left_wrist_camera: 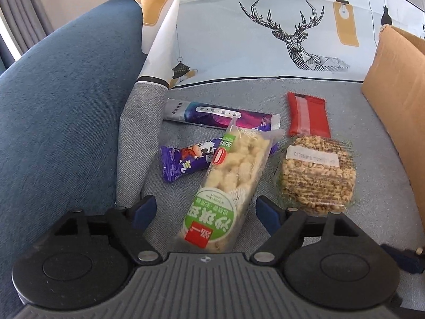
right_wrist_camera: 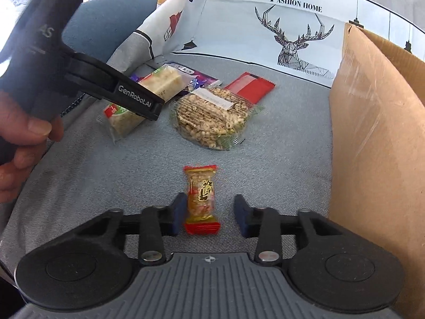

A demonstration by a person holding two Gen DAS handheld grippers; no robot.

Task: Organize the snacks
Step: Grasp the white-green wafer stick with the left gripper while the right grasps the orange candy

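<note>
Crinkly film wraps the small peanut candy (right_wrist_camera: 202, 199), lying between our right gripper (right_wrist_camera: 209, 214) pads, narrow but not pressing; we judge it light, slippery, best pinched mid-body. Left gripper (left_wrist_camera: 205, 210) spreads wide over the rice-puff bar (left_wrist_camera: 225, 186).

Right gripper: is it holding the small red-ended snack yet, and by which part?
Not held. The small red-ended snack lies on the grey cloth between the right gripper's open jaws; one finger is at its side, the other is clear.

my right gripper (right_wrist_camera: 208, 214) is straddling a small gold-and-red wrapped candy (right_wrist_camera: 201, 200) on the grey fabric (right_wrist_camera: 279, 159), right pad not touching.
</note>
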